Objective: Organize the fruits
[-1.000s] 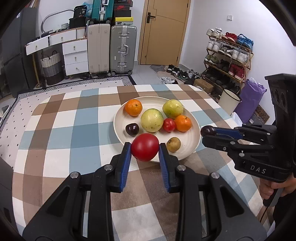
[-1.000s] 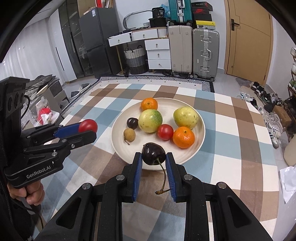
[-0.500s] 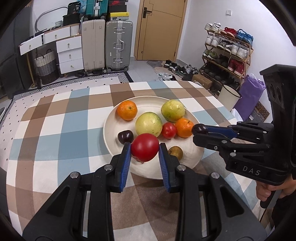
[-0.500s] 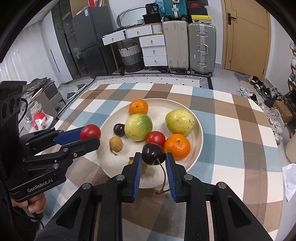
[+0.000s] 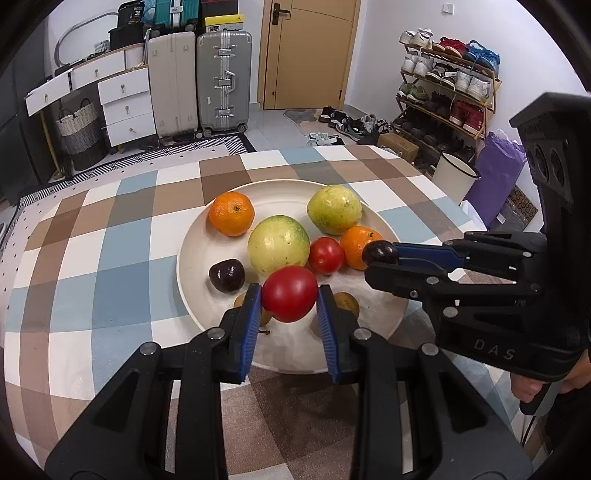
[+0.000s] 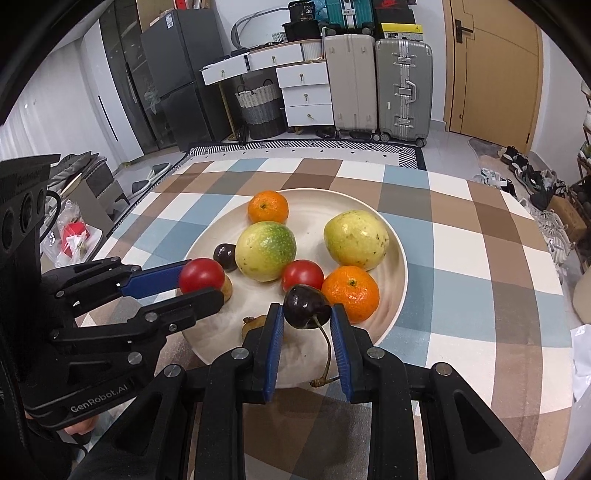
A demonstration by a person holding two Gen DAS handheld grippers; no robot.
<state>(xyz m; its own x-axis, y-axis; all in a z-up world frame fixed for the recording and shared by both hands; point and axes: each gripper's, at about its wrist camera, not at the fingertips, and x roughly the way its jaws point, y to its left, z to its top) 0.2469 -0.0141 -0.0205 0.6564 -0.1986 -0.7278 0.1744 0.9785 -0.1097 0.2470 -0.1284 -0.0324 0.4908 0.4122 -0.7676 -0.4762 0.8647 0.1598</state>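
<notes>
**Two grippers over the fruit plate, each holding one fruit**

White lettering reads "DAS" on the black body of the right gripper (image 5: 380, 258), seen from the left wrist view. "GenRobot.AI" is printed on the body of the left gripper (image 6: 202, 284), seen from the right wrist view. A dark box (image 6: 306, 11) on top of the luggage at the back carries the number "36". Other printing on the stacked boxes is too small to read.

The left gripper (image 5: 289, 295) is closed to a narrow gap on a red tomato (image 5: 290, 293), its blue pads pressing both sides of the fruit. It is above the near part of the cream plate (image 5: 192, 266). The right gripper (image 6: 306, 314) is clamped on a dark cherry (image 6: 306, 305), held at the fingertips, with the curved stem (image 6: 327, 350) hanging down between the fingers. It too is above the plate's near edge.

The plate sits on a checked tablecloth (image 5: 110, 266) in blue, brown and white. On it lie two oranges, one at the far left (image 5: 231, 213) and one at the right (image 5: 356, 242), two large yellow-green fruits (image 5: 278, 244) (image 5: 334, 209), a second small tomato (image 5: 326, 255), and another dark cherry (image 5: 226, 275). Small brownish fruits (image 5: 347, 302) lie partly hidden behind the left gripper's fingers.
</notes>
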